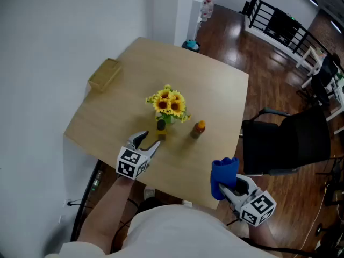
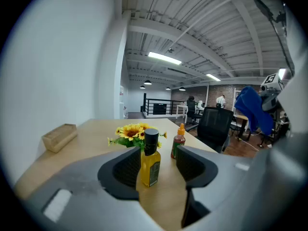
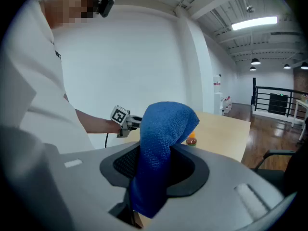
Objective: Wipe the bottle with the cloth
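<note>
L gripper (image 1: pixel 150 142) sits low over the near part of the bench (image 1: pixel 215 85), jaws spread wide. In the left gripper view a small yellow bottle (image 2: pixel 150 163) w/ black cap stands upright on the wood, lined up w/ the gap, closer to the L pad than the R. I see neither pad pressing on it. Behind it is a bunch of sunflowers (image 1: pixel 170 105), and to its right, a bit apart, a 2nd bottle w/ orange cap (image 1: pixel 198 129), also upright. R gripper (image 1: pixel 228 187) hangs off the near R edge of the bench, well apart from the bottles, jaws pinched on a blue cloth (image 3: pixel 161 143). The cloth bunches up above the pads and trails down below them. A wooden box (image 1: pixel 105 74) lies at the far L edge, and a black chair (image 1: pixel 285 141) stands on the floor to the R.
</note>
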